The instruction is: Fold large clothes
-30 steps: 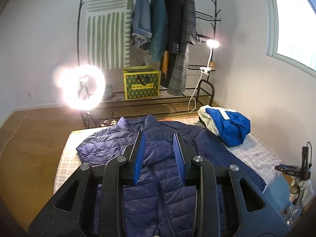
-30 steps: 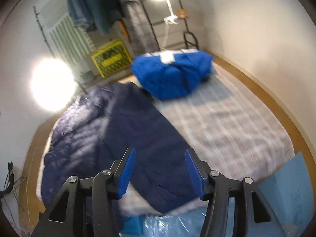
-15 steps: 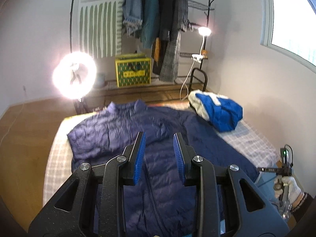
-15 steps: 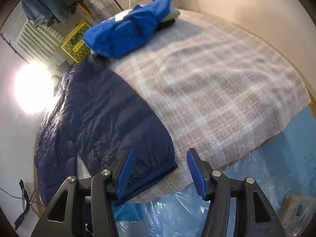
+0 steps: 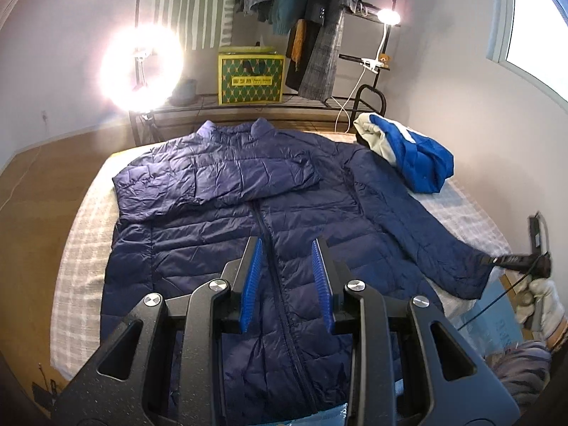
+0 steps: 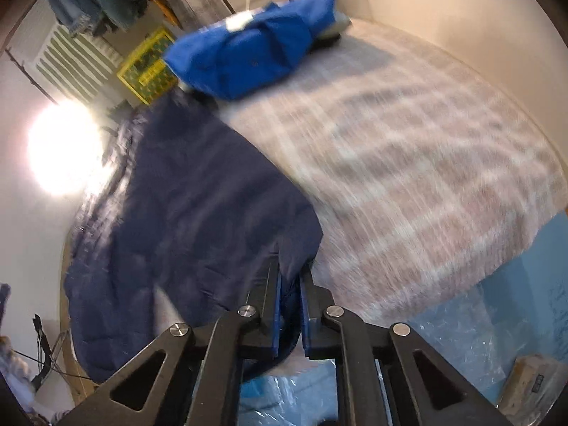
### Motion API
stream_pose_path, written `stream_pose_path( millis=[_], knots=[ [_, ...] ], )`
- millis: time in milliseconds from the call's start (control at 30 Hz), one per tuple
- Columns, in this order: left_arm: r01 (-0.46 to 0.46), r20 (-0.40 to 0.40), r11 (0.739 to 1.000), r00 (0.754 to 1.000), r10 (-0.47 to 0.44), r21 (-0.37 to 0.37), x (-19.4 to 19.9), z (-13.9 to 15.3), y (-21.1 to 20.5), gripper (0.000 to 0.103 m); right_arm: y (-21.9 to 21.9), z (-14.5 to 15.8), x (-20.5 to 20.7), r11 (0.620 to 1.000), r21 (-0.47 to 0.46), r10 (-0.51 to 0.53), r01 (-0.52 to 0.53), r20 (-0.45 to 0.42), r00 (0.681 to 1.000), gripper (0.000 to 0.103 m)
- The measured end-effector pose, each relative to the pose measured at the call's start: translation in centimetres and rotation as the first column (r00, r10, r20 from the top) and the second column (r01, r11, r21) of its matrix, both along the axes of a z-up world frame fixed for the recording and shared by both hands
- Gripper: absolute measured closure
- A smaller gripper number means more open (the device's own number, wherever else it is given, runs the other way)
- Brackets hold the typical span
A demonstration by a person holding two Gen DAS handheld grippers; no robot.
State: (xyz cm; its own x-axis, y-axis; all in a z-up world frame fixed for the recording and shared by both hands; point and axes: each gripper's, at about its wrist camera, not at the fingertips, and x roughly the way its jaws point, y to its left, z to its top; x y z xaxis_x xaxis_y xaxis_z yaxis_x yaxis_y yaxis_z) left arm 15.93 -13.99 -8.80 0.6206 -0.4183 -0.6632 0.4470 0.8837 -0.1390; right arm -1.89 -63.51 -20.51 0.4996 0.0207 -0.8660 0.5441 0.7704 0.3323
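A navy puffer jacket (image 5: 248,220) lies front up on the checked bed (image 5: 74,255), collar at the far end. Its left sleeve is folded across the chest; its right sleeve (image 5: 426,234) stretches toward the bed's right corner. My left gripper (image 5: 287,273) is open and empty, held above the jacket's zip. My right gripper (image 6: 289,284) is shut on the cuff of the right sleeve (image 6: 298,245); it also shows at the right edge of the left wrist view (image 5: 497,261). The right wrist view is blurred.
A folded bright blue jacket (image 5: 415,159) sits at the bed's far right corner, also in the right wrist view (image 6: 255,53). Behind the bed stand a clothes rack (image 5: 319,7), a yellow box (image 5: 251,78) and a ring light (image 5: 142,67). Blue plastic sheeting (image 6: 461,337) lies below the bed's near edge.
My right gripper moved down to the sleeve cuff and shut on it. My left gripper rose and pulled back, staying open over the jacket.
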Motion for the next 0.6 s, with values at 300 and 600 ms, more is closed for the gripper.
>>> stream_pose_path(
  millis=[300,600],
  knots=[
    [-0.06,-0.07,0.993,0.996,0.053,-0.102,3.1,-1.0,1.3,0.074,2.5,8.0,4.1,0.999,0.004,0.045,-0.047,0.174,0.984,0.098],
    [-0.136,-0.131,0.979,0.984,0.116,-0.154,5.3,-2.8,4.6,0.074,11.7,12.0,13.7,0.974,0.02,0.208,-0.225,0.316,0.926,0.098]
  ],
)
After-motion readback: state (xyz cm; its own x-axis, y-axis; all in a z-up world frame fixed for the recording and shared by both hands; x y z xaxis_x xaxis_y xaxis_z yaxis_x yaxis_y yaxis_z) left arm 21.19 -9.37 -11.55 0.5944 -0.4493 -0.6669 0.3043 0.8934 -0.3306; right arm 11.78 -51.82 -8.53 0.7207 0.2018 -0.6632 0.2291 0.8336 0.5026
